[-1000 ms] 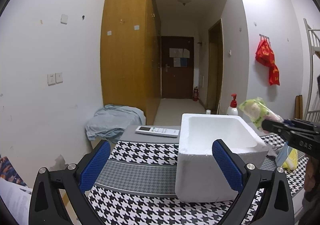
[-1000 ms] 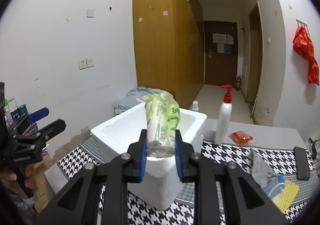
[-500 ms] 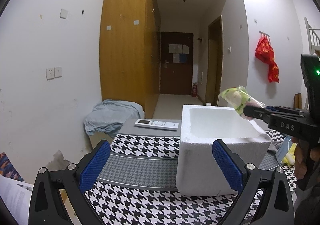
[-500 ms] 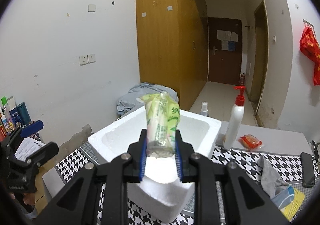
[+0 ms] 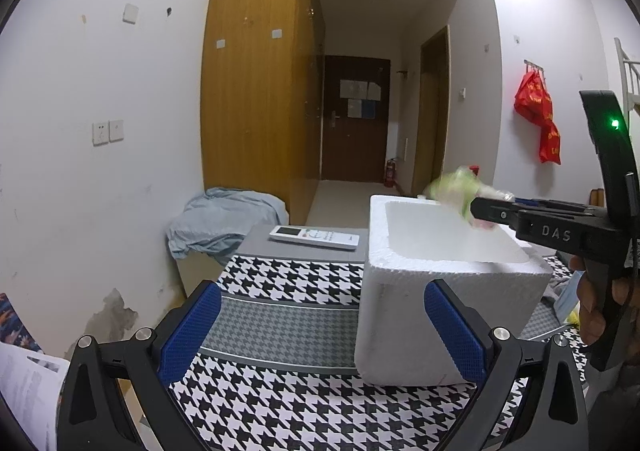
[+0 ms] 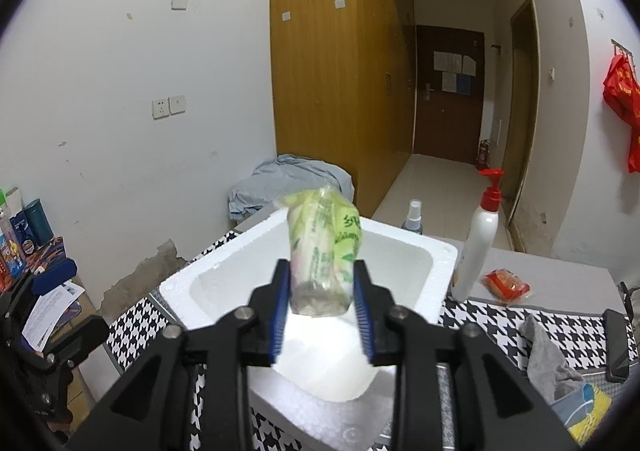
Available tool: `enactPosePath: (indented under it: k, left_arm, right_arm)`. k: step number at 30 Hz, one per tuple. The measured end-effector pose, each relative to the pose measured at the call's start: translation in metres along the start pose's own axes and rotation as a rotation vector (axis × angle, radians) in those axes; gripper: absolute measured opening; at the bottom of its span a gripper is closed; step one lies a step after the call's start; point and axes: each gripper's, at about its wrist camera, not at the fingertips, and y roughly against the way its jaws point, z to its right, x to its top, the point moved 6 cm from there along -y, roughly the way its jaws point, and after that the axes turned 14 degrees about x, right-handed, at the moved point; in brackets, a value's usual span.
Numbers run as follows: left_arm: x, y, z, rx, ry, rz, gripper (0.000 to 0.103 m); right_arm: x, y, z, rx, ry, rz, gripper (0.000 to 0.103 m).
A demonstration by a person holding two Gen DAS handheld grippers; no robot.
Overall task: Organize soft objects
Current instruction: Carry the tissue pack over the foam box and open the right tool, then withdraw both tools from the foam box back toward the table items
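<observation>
Left gripper (image 5: 320, 325) low in frame, blue pads wide apart, nothing between them. White foam box (image 5: 440, 291) sits on houndstooth-covered surface (image 5: 280, 403). Right gripper (image 5: 484, 209) reaches over the box from the right, jaws opening, blurred green-white packet (image 5: 456, 187) at its tips. White remote (image 5: 314, 237) lies behind.

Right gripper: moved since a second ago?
Yes. In the left wrist view the right gripper with the green tissue pack has travelled left, from beside the foam box to over its opening; its jaws are opening around the pack.
</observation>
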Motion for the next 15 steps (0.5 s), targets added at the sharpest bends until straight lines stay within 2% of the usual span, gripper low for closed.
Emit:
enactPosePath:
  k: [1, 3, 6, 13, 15]
  left_arm:
    - [-0.0003, -0.0010, -0.0005, -0.004, 0.004, -0.003, 0.102]
    - [-0.0015, -0.0025, -0.0010, -0.010, 0.010, -0.008, 0.102]
    - [-0.0014, -0.0043, -0.0005, -0.020, 0.011, -0.012, 0.102]
    - [0.0004, -0.0043, 0.0027, -0.040, -0.005, -0.004, 0.102]
    - [-0.0001, -0.0049, 0.0028, -0.041, -0.007, -0.006, 0.102]
  right_arm:
    - [0.0005, -0.0001, 0.0008, -0.001, -0.002, 0.004, 0.047]
    - [0.0012, -0.0002, 0.0004, 0.002, -0.003, 0.009, 0.063]
    - [0.0025, 0.0017, -0.0010, -0.009, 0.002, 0.024, 0.074]
    - [0.0010, 0.0011, -0.0022, -0.015, 0.001, 0.015, 0.076]
    - [0.0014, 0.0033, -0.0033, -0.015, 0.001, 0.023, 0.083]
